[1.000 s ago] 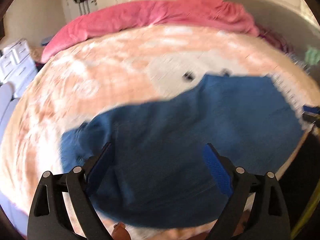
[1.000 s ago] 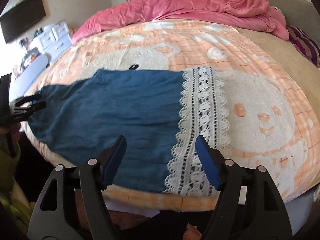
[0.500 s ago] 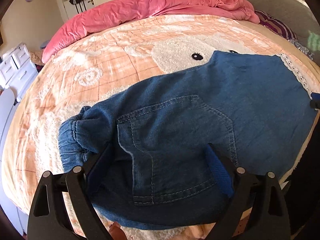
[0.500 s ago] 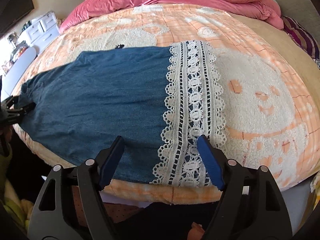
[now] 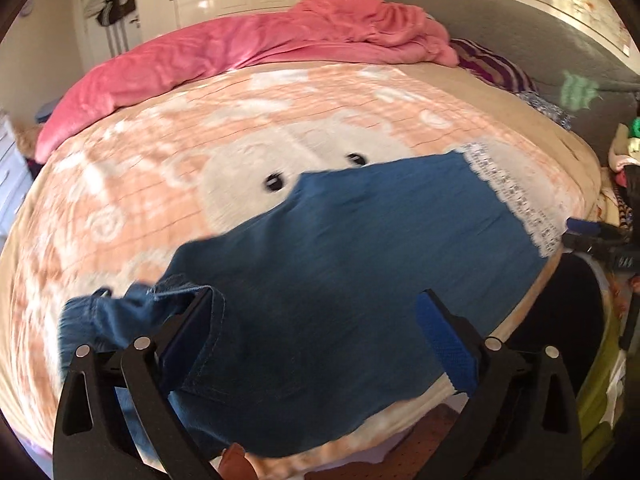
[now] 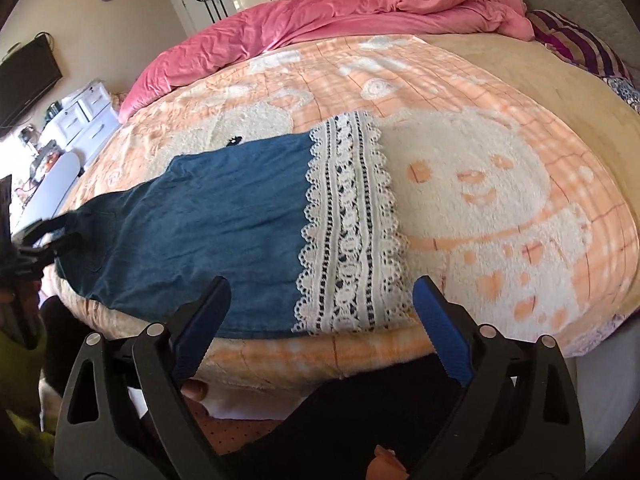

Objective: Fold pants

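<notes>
- While both tools hang near the front edge of the bed, I read the blue denim pants with a white lace cuff (image 6: 224,232) as lying flat across the peach fleece blanket with white bear figures (image 6: 500,128), waist end toward my left, lace end toward my right
- My left gripper (image 5: 316,336) has its blue-padded fingers spread wide with nothing between them; the gathered waistband (image 5: 108,320) sits just beside its left finger, and the picture is smeared there, so I cannot tell whether that finger touches the cloth
- My right gripper (image 6: 320,316) is likewise spread wide and empty, lined up with the near edge of the lace band (image 6: 352,220)
- I judge the denim to be soft, limp and fairly light: it will drape and sag the moment I lift it, not hold any shape, and the fleece beneath will probably drag at it rather than let it slide
- The lace looks open-worked and delicate, so I would avoid pinching it alone; a finger could snag a loop
- Best holds, to my mind: the thick elastic waistband on the left, and the denim just inside the lace seam on the right, taking both layers together
- A crumpled pink duvet (image 6: 360,4) lies well apart at the far side, out of the way of any fold
- Nothing looks folded crosswise yet, so I take the fold as still to be made
</notes>
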The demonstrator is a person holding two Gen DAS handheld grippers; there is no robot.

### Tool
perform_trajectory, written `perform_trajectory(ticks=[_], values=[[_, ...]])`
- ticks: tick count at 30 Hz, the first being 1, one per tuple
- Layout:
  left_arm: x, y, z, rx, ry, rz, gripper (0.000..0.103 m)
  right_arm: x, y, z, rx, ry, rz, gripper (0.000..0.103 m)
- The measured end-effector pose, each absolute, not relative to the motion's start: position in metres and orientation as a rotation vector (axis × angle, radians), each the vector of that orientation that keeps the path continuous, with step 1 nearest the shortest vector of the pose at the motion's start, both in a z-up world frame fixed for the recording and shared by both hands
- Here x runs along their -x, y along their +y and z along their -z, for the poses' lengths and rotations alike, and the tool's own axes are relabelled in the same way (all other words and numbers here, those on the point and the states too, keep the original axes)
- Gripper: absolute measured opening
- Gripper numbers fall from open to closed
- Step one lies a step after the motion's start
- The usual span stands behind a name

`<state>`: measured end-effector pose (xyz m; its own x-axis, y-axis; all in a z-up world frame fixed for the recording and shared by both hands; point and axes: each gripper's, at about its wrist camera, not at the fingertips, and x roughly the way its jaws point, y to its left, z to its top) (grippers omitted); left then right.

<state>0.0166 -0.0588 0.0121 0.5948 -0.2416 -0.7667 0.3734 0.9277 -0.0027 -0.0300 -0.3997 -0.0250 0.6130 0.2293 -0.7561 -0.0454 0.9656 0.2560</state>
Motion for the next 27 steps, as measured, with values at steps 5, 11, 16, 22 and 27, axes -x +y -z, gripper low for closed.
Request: perform_trajectory(ticks=[5,11,16,22,27], values=[[-0.031,-0.07,-0.015,-0.247,0.879,0.304,0.099,0.031,-0.409,0.03,-0.264,0.903,-0.152,0.087],[-0.035,0.003,0.014,-0.201,0.975,0.1,0.099,0.034,-0.422,0.027,-0.306,0.868,-0.142,0.09],[-0.026,0.068,0.039,-0.004,1.006,0.133,0.098,0.028,-0.418,0.027,-0.301,0.869,-0.145,0.09],[-0.02,0.048,0.021,-0.098,1.001,0.103,0.099,0.034,-0.415,0.018,-0.281,0.848,-0.151,0.09],[0.005,0.036,-0.044,-0.165,0.856,0.136,0.099,0.038,-0.424,0.012,-0.287,0.824,-0.133,0.091]])
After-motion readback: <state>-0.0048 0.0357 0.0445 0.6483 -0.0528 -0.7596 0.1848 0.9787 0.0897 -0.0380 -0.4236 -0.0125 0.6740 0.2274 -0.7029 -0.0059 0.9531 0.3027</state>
